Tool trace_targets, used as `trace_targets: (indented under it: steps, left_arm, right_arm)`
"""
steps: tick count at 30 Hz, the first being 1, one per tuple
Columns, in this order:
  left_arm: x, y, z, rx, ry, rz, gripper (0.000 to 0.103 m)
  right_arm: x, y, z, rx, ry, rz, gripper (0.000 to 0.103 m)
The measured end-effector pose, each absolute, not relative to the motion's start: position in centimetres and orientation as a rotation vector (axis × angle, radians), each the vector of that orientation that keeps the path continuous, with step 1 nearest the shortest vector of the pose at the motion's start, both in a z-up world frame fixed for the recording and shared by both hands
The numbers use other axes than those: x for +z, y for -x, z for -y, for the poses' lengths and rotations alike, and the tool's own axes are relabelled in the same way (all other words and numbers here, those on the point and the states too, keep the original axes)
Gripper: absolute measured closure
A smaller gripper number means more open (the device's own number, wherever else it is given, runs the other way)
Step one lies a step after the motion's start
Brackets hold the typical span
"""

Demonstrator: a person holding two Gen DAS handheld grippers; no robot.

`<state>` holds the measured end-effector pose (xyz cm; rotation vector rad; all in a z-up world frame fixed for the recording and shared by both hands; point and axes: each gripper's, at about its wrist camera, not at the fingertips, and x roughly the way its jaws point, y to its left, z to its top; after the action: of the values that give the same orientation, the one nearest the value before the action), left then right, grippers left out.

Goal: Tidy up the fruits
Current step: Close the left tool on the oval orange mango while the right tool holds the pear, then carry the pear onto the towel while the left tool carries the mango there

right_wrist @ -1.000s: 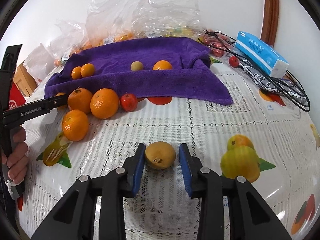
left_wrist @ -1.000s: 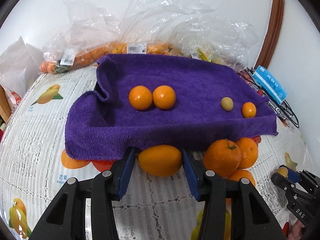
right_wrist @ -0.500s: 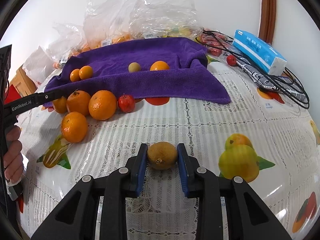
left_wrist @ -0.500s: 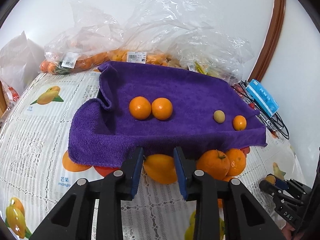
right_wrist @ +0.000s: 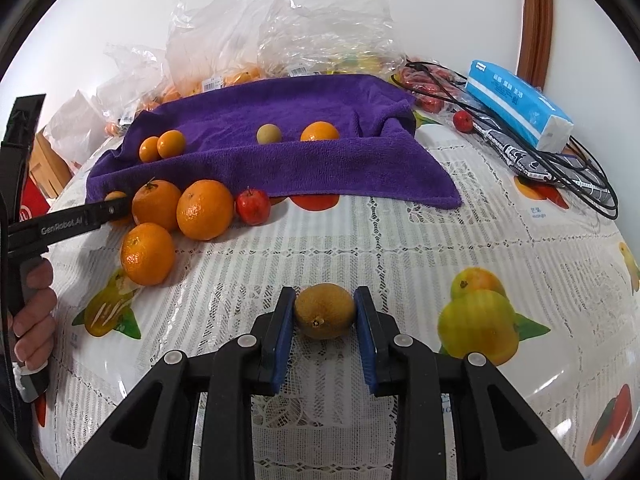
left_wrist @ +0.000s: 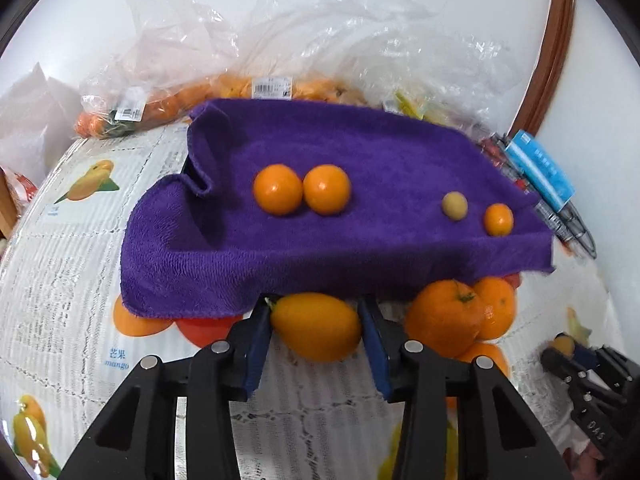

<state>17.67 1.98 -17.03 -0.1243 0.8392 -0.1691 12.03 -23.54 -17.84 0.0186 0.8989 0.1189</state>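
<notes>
At the left of the table, just below the front hem of the purple towel (left_wrist: 360,208), the left gripper (left_wrist: 316,330) had an oval orange fruit (left_wrist: 316,326) between its blue pads. A second before, the pads stood well clear of it on both sides; they then squeezed in tight, and within the last half second the jaws had been opening again a little, with the fruit between them. Both pads looked to be touching its ends, so it read as clamped, only more lightly than before. That easing probably spared the soft skin, though a looser hold could let the fruit roll out on the lift. Two oranges (left_wrist: 460,320) lay just beside it on the right. Further right, on bare lace tablecloth (right_wrist: 400,240) well short of the towel, the right gripper (right_wrist: 325,312) had closed from a loose straddle onto a small brownish-yellow fruit (right_wrist: 325,312) and sat clamped on it, steady. With both fruits gripped, the likely next step was carrying each to its group on the towel, where four small fruits already lay.
</notes>
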Motion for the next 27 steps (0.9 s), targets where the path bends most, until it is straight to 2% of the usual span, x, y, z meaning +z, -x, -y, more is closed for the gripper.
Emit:
trace_targets:
  steps: [8, 19, 27]
  left_arm:
    - [-16.1, -17.4, -3.9, -0.251, 0.276, -0.810, 0.063]
    - [-14.5, -16.4, -3.9, -0.257, 0.274, -0.724, 0.063]
    - [-13.6, -16.7, -4.8, -0.229, 0.291, -0.718, 0.063]
  right_arm:
    - [-17.8, -12.1, 24.0, 0.138, -0.050, -0.897, 0.073]
    - [-17.7, -12.0, 24.3, 0.148, -0.082, -0.887, 0.074]
    - [-15.5, -12.5, 23.2, 0.194, -0.073, -0.830, 0.074]
